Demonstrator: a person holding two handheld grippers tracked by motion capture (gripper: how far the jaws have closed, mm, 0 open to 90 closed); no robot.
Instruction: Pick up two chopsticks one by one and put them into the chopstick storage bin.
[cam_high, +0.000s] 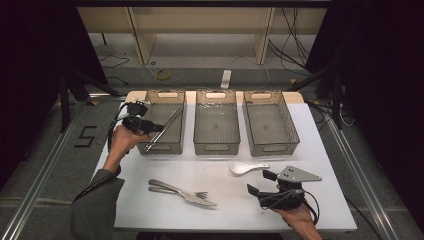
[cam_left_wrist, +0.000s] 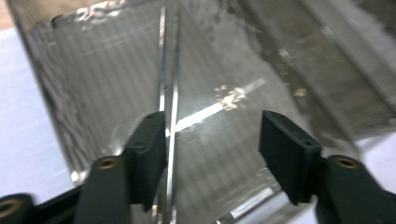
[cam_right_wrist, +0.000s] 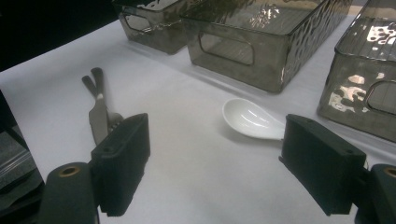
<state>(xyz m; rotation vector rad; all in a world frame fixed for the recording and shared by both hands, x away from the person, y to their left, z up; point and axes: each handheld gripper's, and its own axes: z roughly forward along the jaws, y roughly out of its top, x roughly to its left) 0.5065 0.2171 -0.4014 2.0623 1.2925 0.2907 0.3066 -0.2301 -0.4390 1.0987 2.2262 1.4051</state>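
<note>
A pair of thin metal sticks (cam_high: 167, 127) leans slanted in the left grey basket (cam_high: 165, 148), one end resting on its near rim. My left gripper (cam_high: 152, 127) hovers at that basket's near left corner. In the left gripper view the jaws of my left gripper (cam_left_wrist: 212, 140) stand wide apart, and the sticks (cam_left_wrist: 169, 70) run close beside the left jaw while the right jaw is well clear, so it is open. My right gripper (cam_high: 261, 182) rests open low at the table's front right. A white spoon (cam_right_wrist: 250, 119) lies just beyond its jaws (cam_right_wrist: 215, 163).
Middle basket (cam_high: 216, 147) and right basket (cam_high: 272, 147) stand side by side at the back of the white table. A metal fork and knife (cam_high: 185, 192) lie together at the front centre. The white spoon (cam_high: 245, 167) lies right of them.
</note>
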